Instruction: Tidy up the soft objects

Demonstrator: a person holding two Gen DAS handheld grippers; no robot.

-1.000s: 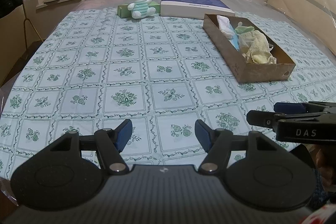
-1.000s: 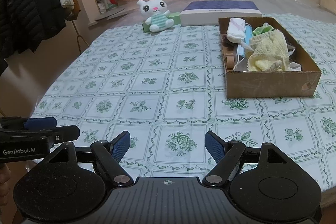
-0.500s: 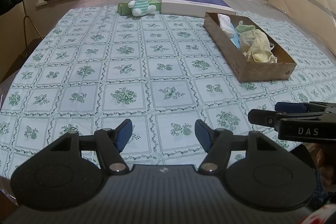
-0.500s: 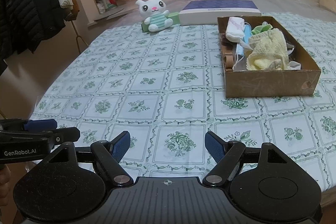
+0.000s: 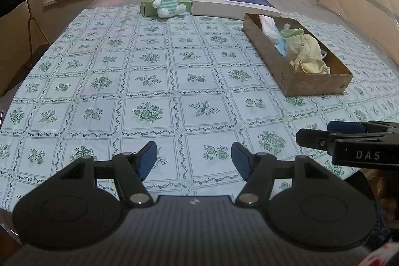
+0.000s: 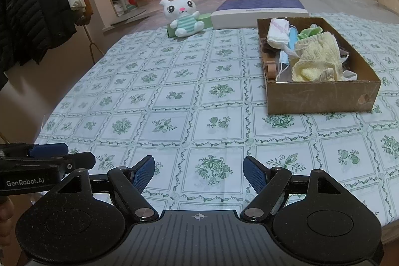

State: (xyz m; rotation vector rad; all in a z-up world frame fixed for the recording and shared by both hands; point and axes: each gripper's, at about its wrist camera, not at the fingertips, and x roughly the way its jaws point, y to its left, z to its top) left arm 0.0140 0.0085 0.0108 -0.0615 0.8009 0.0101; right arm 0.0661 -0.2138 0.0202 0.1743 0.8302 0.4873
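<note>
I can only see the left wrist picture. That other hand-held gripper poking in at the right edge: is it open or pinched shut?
Observer: Open. The right wrist view shows the right hand-held gripper with its jaws wide apart and only tablecloth between them.
Visitor: Is anything in the cardboard box hidden from me by its side?
Observer: Yes. Inside the cardboard box, along the wall on the picture's left, lies something brown beside a blue face mask. I cannot tell what it is.
</note>
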